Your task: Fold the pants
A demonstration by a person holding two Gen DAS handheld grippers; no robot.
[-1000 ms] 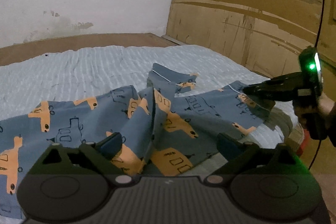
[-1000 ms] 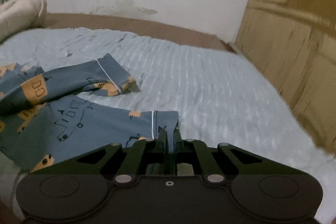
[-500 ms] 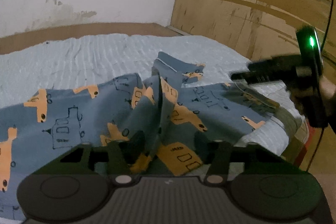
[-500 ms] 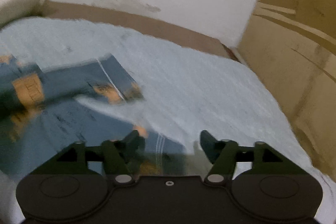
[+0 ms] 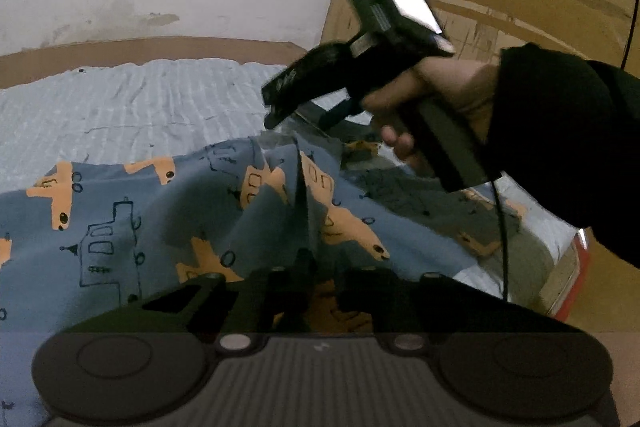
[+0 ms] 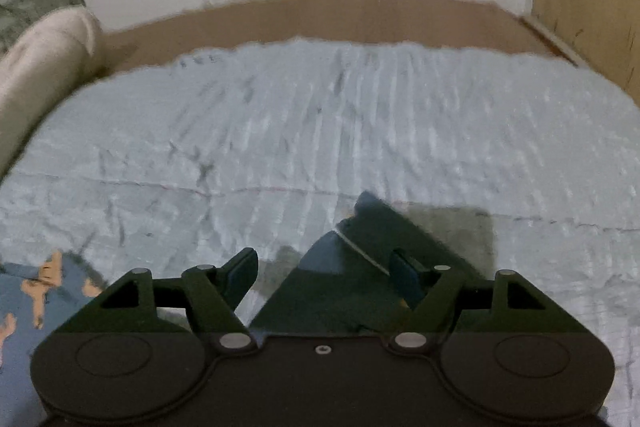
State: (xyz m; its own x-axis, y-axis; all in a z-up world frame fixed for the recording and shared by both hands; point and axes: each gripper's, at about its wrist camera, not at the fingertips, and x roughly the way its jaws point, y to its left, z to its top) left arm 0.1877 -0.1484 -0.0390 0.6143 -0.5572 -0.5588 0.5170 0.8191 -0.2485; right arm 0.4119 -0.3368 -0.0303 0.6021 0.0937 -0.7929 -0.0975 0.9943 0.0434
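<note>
Left black two-finger gripper [image 5: 304, 267]: fingers closed, pinching a raised ridge of the blue cotton pants with orange vehicle print [image 5: 160, 227]. Right black gripper [image 6: 324, 275]: fingers spread, holding nothing, a dark cuffed leg end directly beneath it. Pants lie rumpled along the near edge of the pale blue ribbed bedspread [image 6: 320, 131], long axis running left to right.

Your left wrist camera sits low over the pants [image 5: 168, 227], facing the far wall; your right one looks higher across the bedsheet [image 6: 320, 131]; both share them
</note>
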